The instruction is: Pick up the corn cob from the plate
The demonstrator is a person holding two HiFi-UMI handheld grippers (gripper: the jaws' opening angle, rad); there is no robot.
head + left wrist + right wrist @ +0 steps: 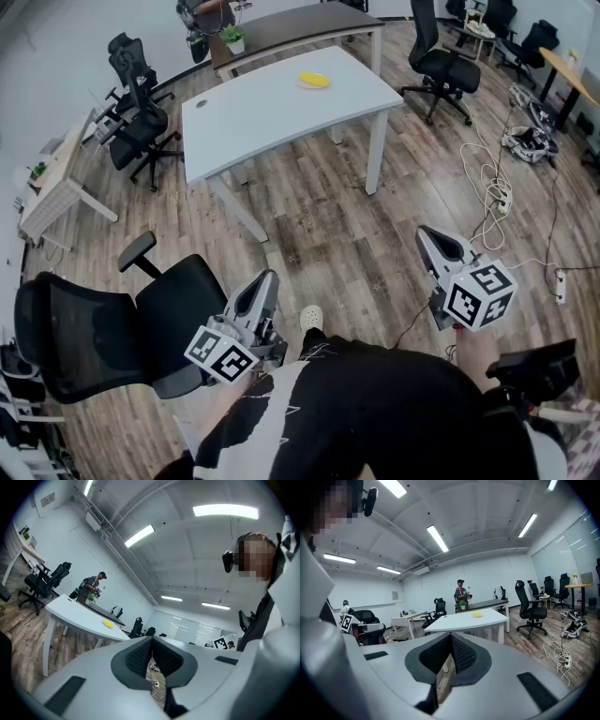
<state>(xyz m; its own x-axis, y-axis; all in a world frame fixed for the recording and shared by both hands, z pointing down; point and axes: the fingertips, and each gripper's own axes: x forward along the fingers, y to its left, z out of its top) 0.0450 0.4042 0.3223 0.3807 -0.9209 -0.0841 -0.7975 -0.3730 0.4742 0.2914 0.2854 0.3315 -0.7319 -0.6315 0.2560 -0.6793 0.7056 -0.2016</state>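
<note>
Both tongs were squeezed shut with nothing in them. The left gripper and the right gripper were held low in front of the person, pointing out across the room, and in each gripper's own view the dark pads met at the tip with only floor showing behind. A wide wood floor lay between the person and everything else. Across it stood the big white table, well apart from both tongs. A black chair sat close by the left gripper, on the person's side of the floor. Far back on the table top was a small pale plate, and on it lay the yellow corn cob, not touched by anything. So I thought the job was only at its start, at the walking-up part, with no picking done yet. Next, I guessed, the person would need to step across the floor to the table, let one pair of tongs open up, bring it down over the corn with a jaw on each side, squeeze gently, and lift it off the plate.
</note>
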